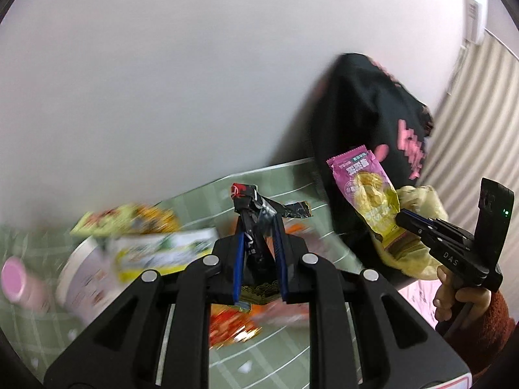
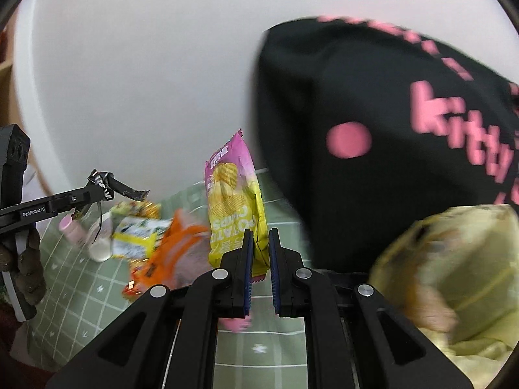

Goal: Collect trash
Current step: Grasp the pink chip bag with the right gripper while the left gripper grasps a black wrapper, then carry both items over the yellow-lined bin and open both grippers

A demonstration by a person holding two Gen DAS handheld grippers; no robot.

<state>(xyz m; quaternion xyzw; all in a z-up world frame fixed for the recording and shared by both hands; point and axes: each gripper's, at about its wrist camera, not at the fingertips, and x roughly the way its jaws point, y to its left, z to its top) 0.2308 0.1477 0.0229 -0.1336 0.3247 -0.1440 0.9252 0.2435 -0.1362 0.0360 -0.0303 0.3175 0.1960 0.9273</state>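
Note:
My left gripper (image 1: 258, 227) is shut on a crumpled black wrapper (image 1: 256, 207) and holds it above the green checked tablecloth (image 1: 275, 350). It also shows in the right wrist view (image 2: 103, 189) at the left. My right gripper (image 2: 259, 240) is shut on a pink and yellow potato chips bag (image 2: 232, 201), held upright above the table. In the left wrist view the chips bag (image 1: 369, 194) hangs from the right gripper (image 1: 404, 218) next to a black bag with pink lettering (image 1: 373, 113).
Loose trash lies on the cloth: a yellow-green packet (image 2: 136, 236), an orange wrapper (image 2: 172, 256), a white cup (image 1: 84, 278), a pink bottle (image 1: 19, 282). The black bag (image 2: 389, 129) stands at the right with a pale yellow bag (image 2: 454, 275) beside it. A white wall is behind.

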